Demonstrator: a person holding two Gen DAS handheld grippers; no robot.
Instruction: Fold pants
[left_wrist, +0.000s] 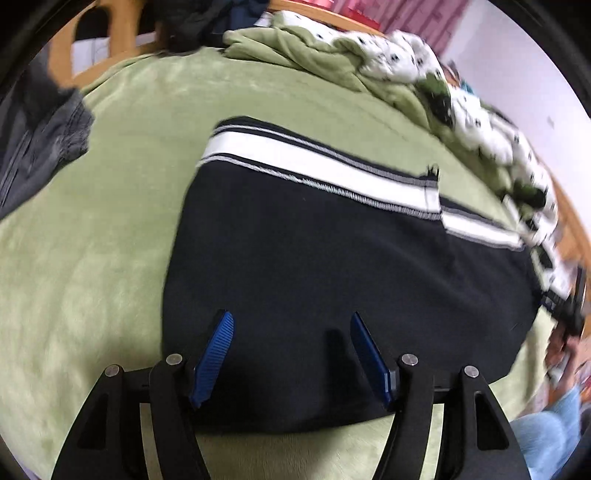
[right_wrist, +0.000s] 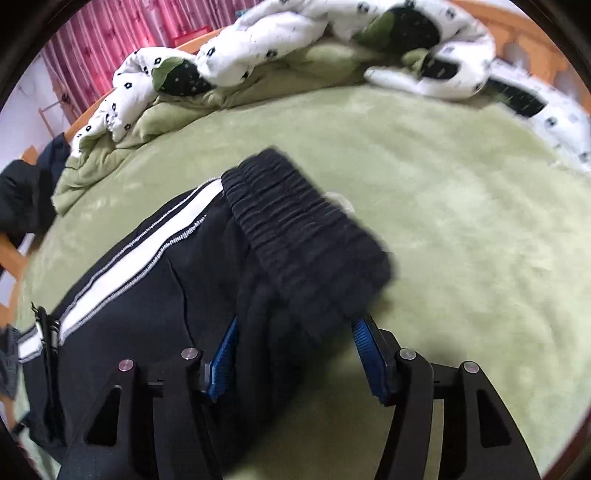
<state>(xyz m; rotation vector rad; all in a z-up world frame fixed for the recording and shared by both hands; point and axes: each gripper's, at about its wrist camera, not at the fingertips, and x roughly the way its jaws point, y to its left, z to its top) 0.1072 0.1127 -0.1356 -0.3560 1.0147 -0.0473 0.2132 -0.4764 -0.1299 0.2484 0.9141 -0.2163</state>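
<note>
Both claws gape, left gripper (left_wrist: 290, 321) and right gripper (right_wrist: 293, 326) (ribbed blue pads), above one folded dark pants (left_wrist: 332, 266) with white stripe on fuzzy green blanket (left_wrist: 92, 229)

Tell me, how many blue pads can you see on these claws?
4. Two ribbed blue pads sit on the left claw above the folded black pants; two more flank the pants' ribbed cuff on the right claw.

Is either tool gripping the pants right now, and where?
Neither. The left tool and right tool stand open over the black pants; no pad presses the fabric.
</note>
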